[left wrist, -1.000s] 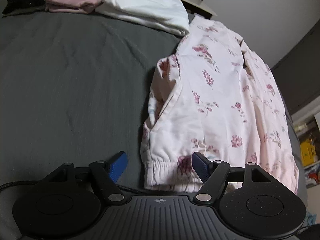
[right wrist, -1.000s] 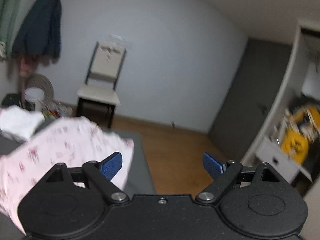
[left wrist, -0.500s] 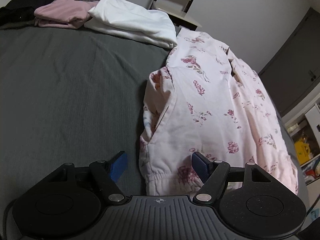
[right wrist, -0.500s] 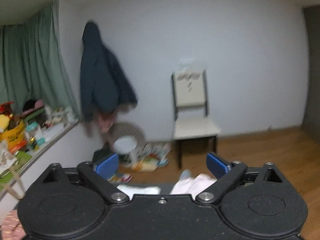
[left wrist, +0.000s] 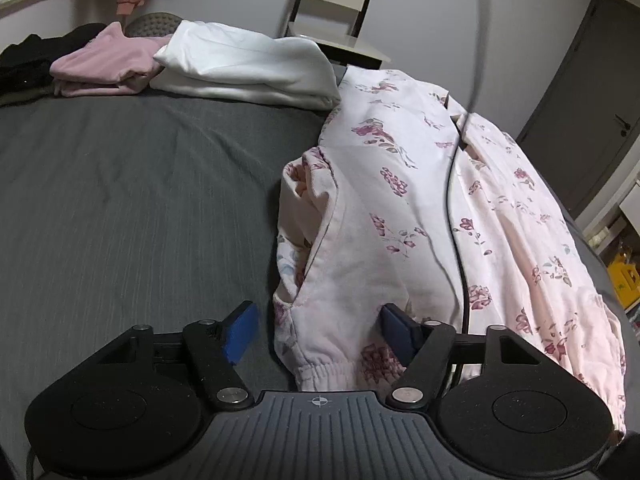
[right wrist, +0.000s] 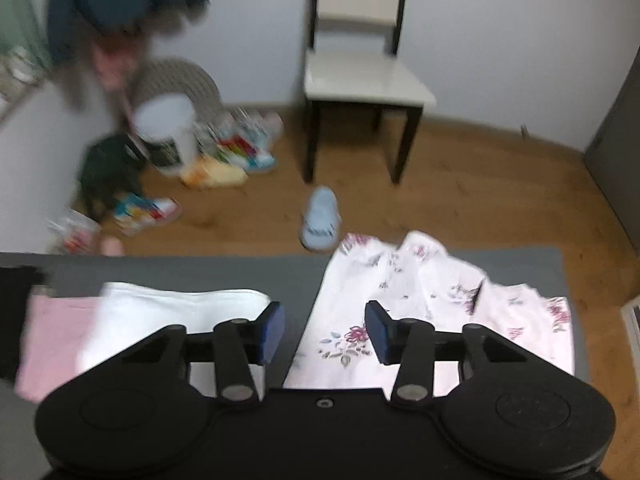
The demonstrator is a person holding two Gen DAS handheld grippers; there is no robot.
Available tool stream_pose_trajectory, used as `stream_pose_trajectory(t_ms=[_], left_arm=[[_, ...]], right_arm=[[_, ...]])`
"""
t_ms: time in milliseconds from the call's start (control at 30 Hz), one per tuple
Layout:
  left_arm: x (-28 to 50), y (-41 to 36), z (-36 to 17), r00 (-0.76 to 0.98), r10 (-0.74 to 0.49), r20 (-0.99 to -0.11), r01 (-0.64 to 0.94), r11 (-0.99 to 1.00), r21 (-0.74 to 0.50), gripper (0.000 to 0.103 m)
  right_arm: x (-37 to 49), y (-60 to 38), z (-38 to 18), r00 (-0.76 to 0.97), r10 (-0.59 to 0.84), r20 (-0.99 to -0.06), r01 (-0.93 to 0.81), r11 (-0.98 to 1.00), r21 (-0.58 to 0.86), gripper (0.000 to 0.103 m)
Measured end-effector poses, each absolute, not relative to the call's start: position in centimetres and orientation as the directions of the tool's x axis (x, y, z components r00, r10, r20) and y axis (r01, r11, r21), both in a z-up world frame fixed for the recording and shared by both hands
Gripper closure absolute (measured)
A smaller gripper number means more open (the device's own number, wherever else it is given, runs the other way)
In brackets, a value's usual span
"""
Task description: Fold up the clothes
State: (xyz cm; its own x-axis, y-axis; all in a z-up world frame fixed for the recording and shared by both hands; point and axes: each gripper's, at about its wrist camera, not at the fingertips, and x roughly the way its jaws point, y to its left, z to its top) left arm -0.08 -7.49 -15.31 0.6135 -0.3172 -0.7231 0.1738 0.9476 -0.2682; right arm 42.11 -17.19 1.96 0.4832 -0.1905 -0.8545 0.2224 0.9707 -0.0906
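Lengthwise, floral garment (left wrist: 404, 208) runs from left gripper (left wrist: 318, 332) toward chair (left wrist: 340, 4).

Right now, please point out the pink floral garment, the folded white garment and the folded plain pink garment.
pink floral garment (left wrist: 400, 200), left wrist view, its middle panel.
folded white garment (left wrist: 248, 64), left wrist view, its top layer.
folded plain pink garment (left wrist: 104, 66), left wrist view, its top.

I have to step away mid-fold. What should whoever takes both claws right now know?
Left claw: open, low at the near elastic hem of the floral garment, holding nothing.
Right claw: open, empty, above the garment's far end.
A black cable lies across the garment.
Done: white, pink and black items lie folded at the bed's far edge.
Left: fold the floral garment, probably clearing the cable first.
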Motion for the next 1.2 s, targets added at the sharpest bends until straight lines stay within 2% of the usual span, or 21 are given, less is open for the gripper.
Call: stream_pose_trajectory(t_ms=[100, 133, 167, 367, 533, 633, 700, 733, 767, 1100, 1167, 1200], left_arm=[[0.4, -7.2, -15.3, 0.595, -0.343, -0.727, 0.183, 0.939, -0.292, 0.041], [0.5, -7.2, -15.2, 0.586, -0.354, -0.729, 0.189, 0.934, -0.302, 0.05], [0.7, -7.1, -15.2, 0.576, -0.366, -0.731, 0.195, 0.93, -0.312, 0.051], [1.3, -6.9, -15.4, 0.559, -0.388, -0.733, 0.187, 0.92, -0.344, 0.057], [1.6, -6.4, -15.5, 0.553, -0.396, -0.733, 0.164, 0.914, -0.371, 0.066], [1.8, -6.0, -15.6, 0.547, -0.408, -0.731, 0.149, 0.907, -0.394, 0.066], [1.7, -6.0, -15.6, 0.548, -0.407, -0.731, 0.148, 0.907, -0.395, 0.066], [1.6, -6.0, -15.6, 0.548, -0.406, -0.731, 0.149, 0.907, -0.393, 0.066], [1.6, -6.0, -15.6, 0.549, -0.406, -0.731, 0.15, 0.908, -0.391, 0.066], [1.4, -6.0, -15.6, 0.556, -0.391, -0.734, 0.153, 0.916, -0.372, 0.066], [1.4, -6.0, -15.6, 0.557, -0.387, -0.735, 0.153, 0.918, -0.367, 0.066], [1.4, -6.0, -15.6, 0.558, -0.385, -0.735, 0.153, 0.918, -0.365, 0.066]], right_arm=[[45.5, -16.7, -2.0, 0.452, -0.236, -0.86, 0.226, 0.963, -0.146, 0.06], [46.2, -16.6, -3.0, 0.439, -0.247, -0.864, 0.228, 0.961, -0.159, 0.06], [47.4, -16.6, -4.1, 0.427, -0.255, -0.867, 0.233, 0.958, -0.166, 0.06], [51.3, -16.2, -10.2, 0.363, -0.276, -0.89, 0.224, 0.953, -0.204, 0.06], [53.3, -17.0, -12.5, 0.339, -0.304, -0.89, 0.243, 0.942, -0.23, 0.061], [53.0, -18.3, -12.6, 0.355, -0.278, -0.893, 0.286, 0.941, -0.18, 0.061], [52.8, -19.2, -12.7, 0.361, -0.265, -0.894, 0.314, 0.937, -0.151, 0.065], [52.7, -19.7, -12.7, 0.364, -0.258, -0.895, 0.328, 0.935, -0.136, 0.074], [52.6, -20.1, -12.8, 0.367, -0.251, -0.896, 0.342, 0.932, -0.121, 0.079], [51.4, -24.6, -13.3, 0.404, -0.186, -0.895, 0.468, 0.883, 0.028, 0.086], [51.6, -24.4, -13.1, 0.406, -0.195, -0.893, 0.453, 0.891, 0.012, 0.098], [51.6, -24.3, -13.1, 0.407, -0.2, -0.891, 0.445, 0.896, 0.002, 0.098]])
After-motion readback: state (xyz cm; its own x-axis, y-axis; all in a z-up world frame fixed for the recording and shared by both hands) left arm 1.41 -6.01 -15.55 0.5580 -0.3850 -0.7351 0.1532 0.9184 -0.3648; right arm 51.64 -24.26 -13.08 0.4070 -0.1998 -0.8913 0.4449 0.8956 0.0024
